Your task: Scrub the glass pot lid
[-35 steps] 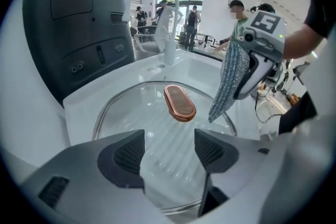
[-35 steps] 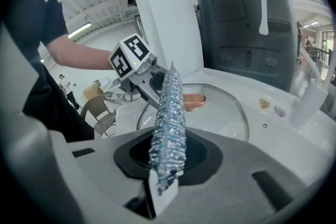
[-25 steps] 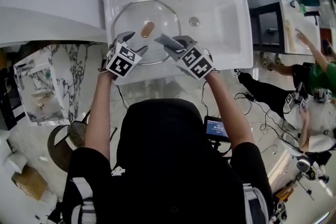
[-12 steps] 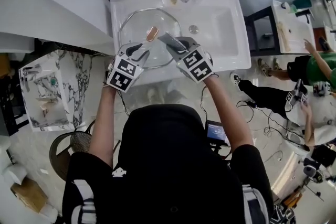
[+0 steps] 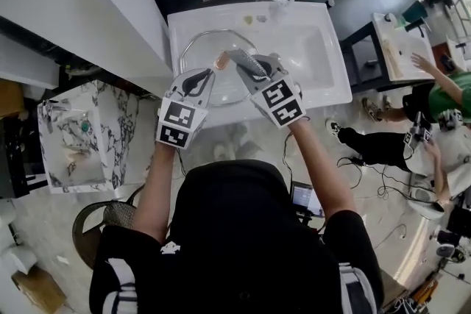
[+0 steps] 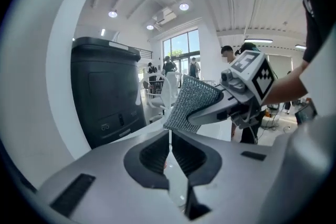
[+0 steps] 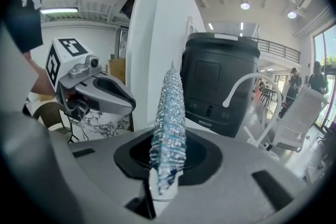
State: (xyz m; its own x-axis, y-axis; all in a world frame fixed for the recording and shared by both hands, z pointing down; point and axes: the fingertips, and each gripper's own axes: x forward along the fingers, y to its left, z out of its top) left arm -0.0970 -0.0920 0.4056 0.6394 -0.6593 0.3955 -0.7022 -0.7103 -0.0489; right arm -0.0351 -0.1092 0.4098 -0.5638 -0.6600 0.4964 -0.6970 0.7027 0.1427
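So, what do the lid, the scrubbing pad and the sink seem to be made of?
Sink: glossy white, probably ceramic. Lid: clear glass, since the white below shows through; its rim looks like metal. Pad: silvery mesh that glitters, perhaps metallic thread.

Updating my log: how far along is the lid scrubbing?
Done: the silvery mesh scouring pad is clamped in the right gripper's jaws. In hand: both grippers above the white sink, left gripper's jaws just closed, empty. Left: the round glass pot lid lies in the sink, pad clear of it.
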